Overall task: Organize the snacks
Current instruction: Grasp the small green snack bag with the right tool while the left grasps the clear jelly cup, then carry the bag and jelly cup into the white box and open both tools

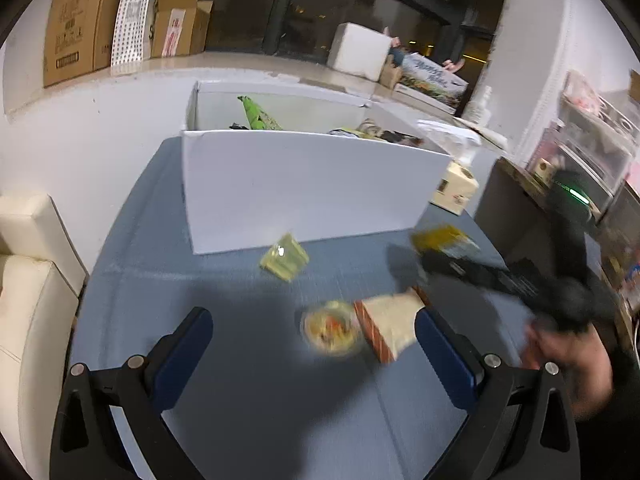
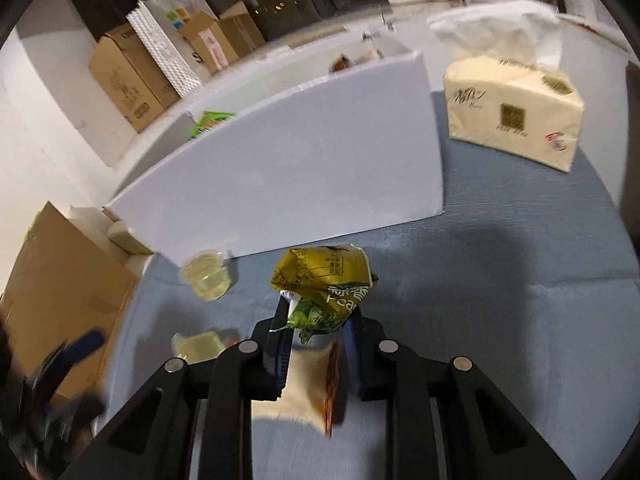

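My right gripper (image 2: pixel 316 324) is shut on a yellow-green snack packet (image 2: pixel 324 280), held above the blue table in front of the white box (image 2: pixel 288 160). It also shows in the left wrist view (image 1: pixel 444 240), at the tip of the right gripper. My left gripper (image 1: pixel 312 336) is open and empty above a round jelly cup (image 1: pixel 330 330) and a beige packet with a red-brown edge (image 1: pixel 390 326). A second yellow jelly cup (image 1: pixel 285 257) lies by the box front. The box (image 1: pixel 304 184) holds a green packet (image 1: pixel 258 114) and other snacks.
A tissue pack (image 2: pixel 516 116) stands right of the box on the blue table (image 1: pixel 240 380). Two jelly cups (image 2: pixel 208 276) and the beige packet (image 2: pixel 308 392) lie under my right gripper. Cardboard boxes (image 1: pixel 80 20) stand on the ledge behind. A cream sofa (image 1: pixel 28 280) is at left.
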Action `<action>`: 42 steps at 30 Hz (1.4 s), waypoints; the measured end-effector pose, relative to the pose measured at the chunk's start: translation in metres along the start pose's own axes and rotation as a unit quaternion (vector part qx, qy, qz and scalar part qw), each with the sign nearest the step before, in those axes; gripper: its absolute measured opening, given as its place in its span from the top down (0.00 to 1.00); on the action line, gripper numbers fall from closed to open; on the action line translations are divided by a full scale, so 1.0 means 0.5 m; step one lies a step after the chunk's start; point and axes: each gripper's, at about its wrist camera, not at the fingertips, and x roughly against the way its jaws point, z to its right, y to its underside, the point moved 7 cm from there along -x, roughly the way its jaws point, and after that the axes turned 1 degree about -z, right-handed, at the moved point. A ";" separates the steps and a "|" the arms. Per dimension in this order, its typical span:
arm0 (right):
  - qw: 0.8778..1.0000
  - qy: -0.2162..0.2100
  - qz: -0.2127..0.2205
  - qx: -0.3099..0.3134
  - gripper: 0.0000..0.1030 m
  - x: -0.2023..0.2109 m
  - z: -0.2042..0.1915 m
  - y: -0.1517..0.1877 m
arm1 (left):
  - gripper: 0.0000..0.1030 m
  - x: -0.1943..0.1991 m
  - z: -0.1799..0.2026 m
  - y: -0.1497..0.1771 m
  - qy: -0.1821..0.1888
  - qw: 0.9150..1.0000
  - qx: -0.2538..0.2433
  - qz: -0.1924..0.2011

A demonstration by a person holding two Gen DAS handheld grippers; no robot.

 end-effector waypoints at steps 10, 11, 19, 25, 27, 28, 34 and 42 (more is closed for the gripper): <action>0.999 -0.029 0.031 -0.010 0.75 0.103 -0.001 0.068 | 0.00 -0.146 -0.027 -0.053 -0.087 0.995 0.019 -0.034; 0.999 -0.028 0.035 -0.007 0.75 0.112 -0.002 0.074 | 0.01 -0.153 -0.032 -0.052 -0.092 0.995 0.021 -0.038; 0.999 -0.030 0.035 -0.005 0.76 0.109 -0.004 0.095 | 0.49 -0.201 -0.048 -0.046 -0.102 0.993 0.005 -0.060; 0.999 -0.031 0.036 -0.007 0.76 0.110 -0.001 0.099 | 0.52 -0.190 -0.039 -0.039 -0.092 0.995 -0.010 -0.046; 0.999 -0.030 0.038 -0.006 0.76 0.114 -0.001 0.099 | 0.51 -0.166 -0.032 -0.036 -0.084 0.996 -0.015 -0.034; 0.999 -0.032 0.041 -0.005 0.76 0.117 -0.002 0.097 | 0.51 -0.144 -0.024 -0.036 -0.082 0.996 -0.025 -0.023; 0.997 -0.039 0.063 0.011 0.75 0.148 -0.027 0.063 | 0.51 -0.023 0.000 -0.069 -0.052 0.997 -0.039 0.037; 0.993 -0.034 0.092 0.070 0.75 0.163 -0.097 -0.104 | 0.51 0.056 0.022 -0.193 -0.035 0.994 -0.041 0.090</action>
